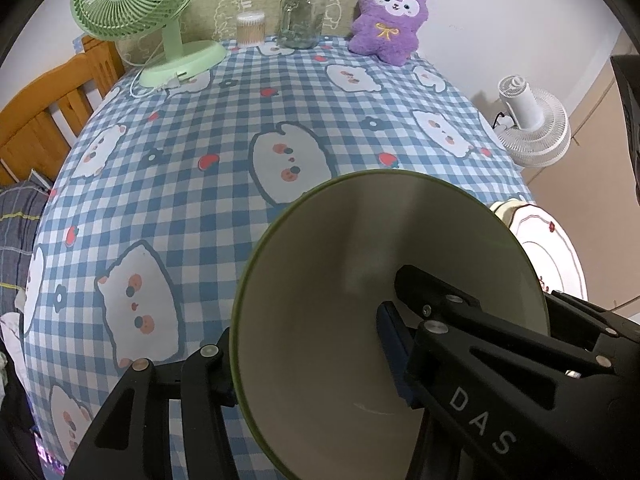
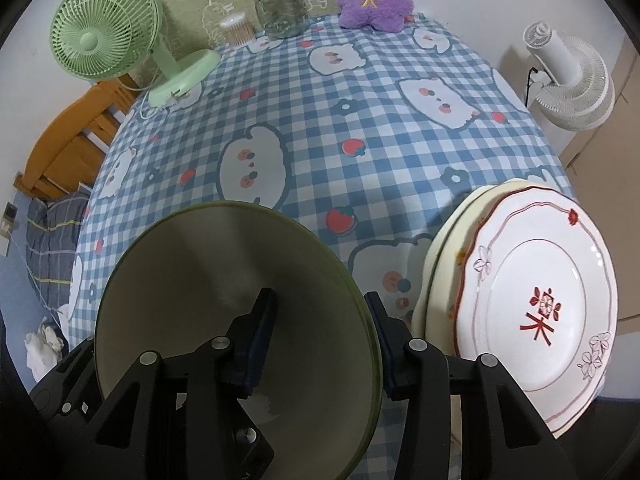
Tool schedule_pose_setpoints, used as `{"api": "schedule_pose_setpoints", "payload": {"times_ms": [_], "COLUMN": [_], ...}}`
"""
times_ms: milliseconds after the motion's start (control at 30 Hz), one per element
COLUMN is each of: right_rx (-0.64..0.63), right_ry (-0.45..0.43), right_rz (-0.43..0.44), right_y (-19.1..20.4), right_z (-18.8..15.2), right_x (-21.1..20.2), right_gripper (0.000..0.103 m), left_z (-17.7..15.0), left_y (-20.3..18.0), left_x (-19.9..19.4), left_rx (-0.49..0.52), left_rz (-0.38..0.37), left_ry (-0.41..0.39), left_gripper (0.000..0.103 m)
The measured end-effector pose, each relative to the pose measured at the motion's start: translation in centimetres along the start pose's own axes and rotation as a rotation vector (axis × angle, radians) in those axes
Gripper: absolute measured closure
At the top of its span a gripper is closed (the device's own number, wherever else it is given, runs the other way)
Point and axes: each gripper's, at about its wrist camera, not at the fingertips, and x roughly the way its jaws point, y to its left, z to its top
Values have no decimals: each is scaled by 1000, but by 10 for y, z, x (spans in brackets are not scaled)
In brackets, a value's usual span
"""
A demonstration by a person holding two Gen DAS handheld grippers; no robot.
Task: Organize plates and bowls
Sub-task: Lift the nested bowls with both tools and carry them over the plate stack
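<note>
A green-rimmed bowl (image 1: 372, 320) is being pinched at opposite sides of its rim by both sets of tongs, 1 finger of each inside the wall and 1 outside, presumably so that its weight is being shared and it can be carried level. It is being held low over the checked worktop (image 1: 192, 184), just beside the stack of plates (image 2: 536, 304). The left tongs (image 1: 308, 360) and right tongs (image 2: 320, 340) are both being pointed steeply downward at the near edge.
</note>
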Motion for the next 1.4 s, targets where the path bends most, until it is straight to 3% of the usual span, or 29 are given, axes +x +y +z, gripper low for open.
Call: {"api": "schedule_pose_setpoints", "payload": {"times_ms": [567,967,1400], "right_rx": [20,-13,-25], "right_ry": [-88,-89,-69], "right_rz": [-2,12,6], "right_y": [-13,-59,-116], "right_z": [5,11,14], "right_x": [-62,-85,-88], "right_gripper": [55,55,55], "left_z": [15,20,23], "left_y": [-28,-78,-136], "left_x": [-52,-64,-52], "left_rx": [41,12,-14], "left_rz": [-12,7,8], "left_ry": [-78,-100,-87], "left_gripper": [47,47,47]}}
